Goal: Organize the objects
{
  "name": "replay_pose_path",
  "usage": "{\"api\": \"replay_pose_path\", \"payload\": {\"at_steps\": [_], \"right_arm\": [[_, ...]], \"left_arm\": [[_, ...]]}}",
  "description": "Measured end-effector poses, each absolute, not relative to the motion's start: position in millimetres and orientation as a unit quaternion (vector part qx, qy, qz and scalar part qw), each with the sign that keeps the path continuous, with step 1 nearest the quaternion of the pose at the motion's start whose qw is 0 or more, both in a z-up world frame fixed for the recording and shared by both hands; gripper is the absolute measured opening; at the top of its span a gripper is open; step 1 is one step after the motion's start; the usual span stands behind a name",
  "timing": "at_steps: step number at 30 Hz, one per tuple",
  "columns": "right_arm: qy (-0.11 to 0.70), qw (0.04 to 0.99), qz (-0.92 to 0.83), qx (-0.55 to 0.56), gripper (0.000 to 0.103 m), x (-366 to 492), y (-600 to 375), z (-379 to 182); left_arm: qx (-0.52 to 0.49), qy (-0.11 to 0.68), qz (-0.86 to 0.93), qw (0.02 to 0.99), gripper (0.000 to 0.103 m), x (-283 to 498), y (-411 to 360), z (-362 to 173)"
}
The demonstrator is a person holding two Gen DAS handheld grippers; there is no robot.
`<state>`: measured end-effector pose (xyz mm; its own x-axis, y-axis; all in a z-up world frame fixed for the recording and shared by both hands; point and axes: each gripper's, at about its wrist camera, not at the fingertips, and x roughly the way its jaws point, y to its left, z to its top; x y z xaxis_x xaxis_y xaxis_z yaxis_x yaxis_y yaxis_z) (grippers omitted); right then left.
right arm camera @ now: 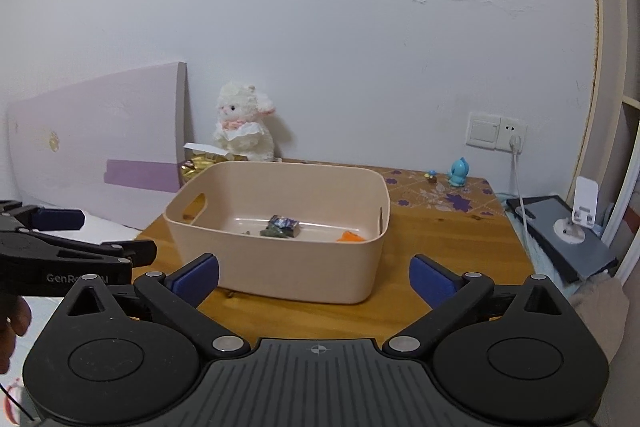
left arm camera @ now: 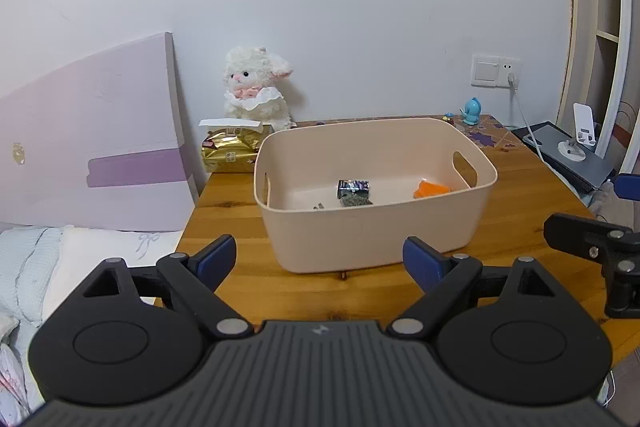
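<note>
A beige plastic bin [left arm camera: 372, 239] [right arm camera: 288, 271] with handle cutouts stands on the wooden table [left arm camera: 248, 223] [right arm camera: 448, 247]. Inside it lie a dark printed packet [left arm camera: 353, 188] [right arm camera: 285, 223], a small grey-green piece [left arm camera: 354, 201] [right arm camera: 274, 233] and an orange object [left arm camera: 431, 189] [right arm camera: 350, 237]. My left gripper [left arm camera: 320, 259] is open just in front of the bin, holding nothing. My right gripper [right arm camera: 314, 277] is open too, before the bin's near wall. Each gripper shows at the edge of the other's view.
A white plush lamb [left arm camera: 256, 93] [right arm camera: 244, 127] and a gold packet [left arm camera: 230, 147] sit at the back left. A blue figurine [left arm camera: 473, 111] [right arm camera: 457, 173], a wall socket with a cable [left arm camera: 496, 71] and a phone stand on a dark slab [left arm camera: 576, 147] are on the right. A bed [left arm camera: 80, 251] lies left.
</note>
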<state>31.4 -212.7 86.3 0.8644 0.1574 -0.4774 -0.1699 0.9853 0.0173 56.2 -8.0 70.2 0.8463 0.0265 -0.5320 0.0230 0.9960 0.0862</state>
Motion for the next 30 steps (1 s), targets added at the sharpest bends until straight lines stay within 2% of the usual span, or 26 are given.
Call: {"api": "replay_pose_path", "payload": {"at_steps": [30], "right_arm": [[0.257, 0.963, 0.076, 0.001, 0.103, -60, -221, 82]], "left_arm": [[0.047, 0.267, 0.011, 0.962, 0.093, -46, -9, 72]]}}
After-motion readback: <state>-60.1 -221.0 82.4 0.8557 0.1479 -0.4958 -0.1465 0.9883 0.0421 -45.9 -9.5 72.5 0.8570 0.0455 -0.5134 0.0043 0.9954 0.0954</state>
